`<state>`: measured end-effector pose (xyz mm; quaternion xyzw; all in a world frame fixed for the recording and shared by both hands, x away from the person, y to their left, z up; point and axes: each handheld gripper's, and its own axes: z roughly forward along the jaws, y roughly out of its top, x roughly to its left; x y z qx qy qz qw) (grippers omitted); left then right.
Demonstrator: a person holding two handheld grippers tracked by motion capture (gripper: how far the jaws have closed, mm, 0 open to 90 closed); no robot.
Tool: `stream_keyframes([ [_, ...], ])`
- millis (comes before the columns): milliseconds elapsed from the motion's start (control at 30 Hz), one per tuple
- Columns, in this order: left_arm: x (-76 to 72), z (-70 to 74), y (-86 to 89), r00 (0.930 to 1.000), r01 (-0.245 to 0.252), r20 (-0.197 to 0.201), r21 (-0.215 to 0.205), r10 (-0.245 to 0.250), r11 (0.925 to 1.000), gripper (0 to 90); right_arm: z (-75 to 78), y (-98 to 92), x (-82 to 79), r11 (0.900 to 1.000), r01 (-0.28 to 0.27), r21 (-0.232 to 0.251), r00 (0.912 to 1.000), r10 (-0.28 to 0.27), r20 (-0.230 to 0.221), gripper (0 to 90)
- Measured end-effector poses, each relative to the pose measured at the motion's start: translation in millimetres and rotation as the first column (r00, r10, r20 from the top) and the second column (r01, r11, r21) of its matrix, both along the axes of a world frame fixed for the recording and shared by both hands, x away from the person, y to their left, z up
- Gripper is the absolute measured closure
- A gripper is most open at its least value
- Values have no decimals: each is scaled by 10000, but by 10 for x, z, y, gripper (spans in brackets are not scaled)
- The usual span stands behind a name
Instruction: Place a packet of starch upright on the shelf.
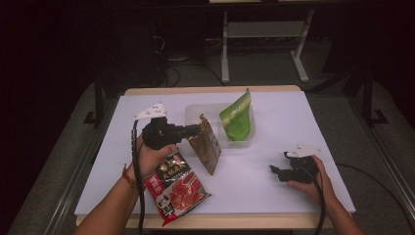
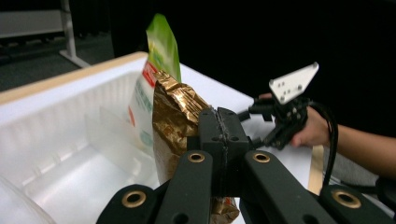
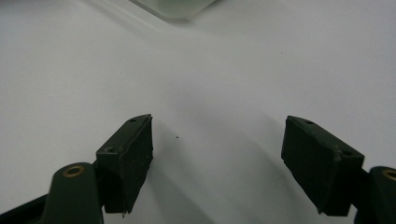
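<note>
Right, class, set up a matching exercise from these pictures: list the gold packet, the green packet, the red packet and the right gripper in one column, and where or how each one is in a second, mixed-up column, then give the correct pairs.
Column one:
1. gold packet
2. green packet
3. red packet
4. right gripper

Column two:
A. lying flat on the white table, near its front edge
B. standing in the clear tray
C. open, holding nothing
D. clamped in the left gripper

Pairs: 1-D, 2-B, 3-A, 4-C
</note>
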<state>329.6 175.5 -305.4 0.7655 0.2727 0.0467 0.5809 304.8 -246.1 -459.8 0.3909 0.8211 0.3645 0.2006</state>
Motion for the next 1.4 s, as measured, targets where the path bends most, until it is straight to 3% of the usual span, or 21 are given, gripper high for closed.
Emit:
stream_keyframes([
  [67, 24, 61, 17, 9998, -156, 111, -224, 158, 9996, 900, 0, 0, 1, 10000, 2, -8, 10000, -2, 14, 242],
  [267, 150, 164, -22, 9988, -376, 290, -319, 385, 9988, 900, -1, 2, 1, 10000, 8, -43, 10000, -8, 29, 242],
  [567, 267, 292, -136, 9983, -259, 501, -696, 294, 9972, 900, -3, 4, 1, 10000, 14, -64, 10000, -14, 46, 242],
  [733, 327, 369, -183, 9967, -437, 664, -600, 476, 9972, 900, -3, 4, 2, 10000, 13, -61, 10000, -13, 37, 242],
  [1100, 620, 336, -335, 9934, -970, 535, -722, 1010, 9927, 900, -3, 3, 1, 10000, 9, -58, 10000, -9, 42, 241],
  [1400, 854, 285, -495, 9834, -1635, 702, -575, 1673, 9849, 900, -4, 10, 0, 9999, -36, -126, 10000, 36, 38, 240],
])
